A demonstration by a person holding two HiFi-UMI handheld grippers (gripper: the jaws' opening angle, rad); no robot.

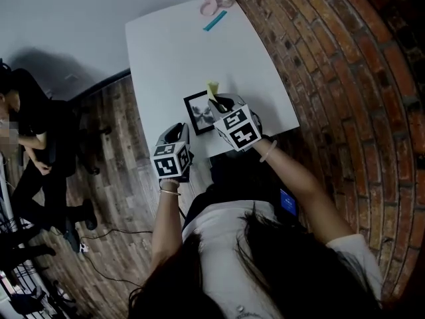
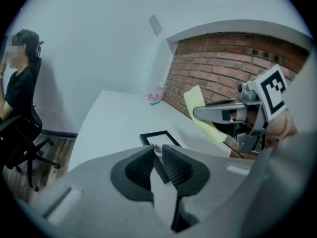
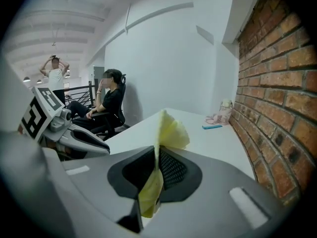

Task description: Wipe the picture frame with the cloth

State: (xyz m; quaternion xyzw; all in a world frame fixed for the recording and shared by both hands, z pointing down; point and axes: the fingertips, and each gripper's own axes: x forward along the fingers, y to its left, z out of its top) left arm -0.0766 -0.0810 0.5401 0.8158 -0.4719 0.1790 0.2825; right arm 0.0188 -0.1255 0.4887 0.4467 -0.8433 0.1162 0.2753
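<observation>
A small black picture frame (image 1: 199, 111) sits near the front edge of the white table (image 1: 179, 52). My left gripper (image 1: 184, 131) is at its near left corner. In the left gripper view the frame (image 2: 159, 137) runs into the left gripper (image 2: 157, 150), whose jaws are shut on the frame's near edge. My right gripper (image 1: 216, 102) hovers over the frame's right side, shut on a folded yellow cloth (image 1: 212, 88). In the right gripper view the cloth (image 3: 171, 131) sticks up out of the right gripper (image 3: 157, 155). The left gripper view shows the cloth (image 2: 198, 108) hanging above the frame.
A brick wall (image 1: 332, 65) runs along the table's right side. At the far corner stand a pink item with a cup (image 1: 216, 1) and a blue strip (image 1: 214, 20). A person (image 1: 33, 131) sits in an office chair to the left, on the wooden floor.
</observation>
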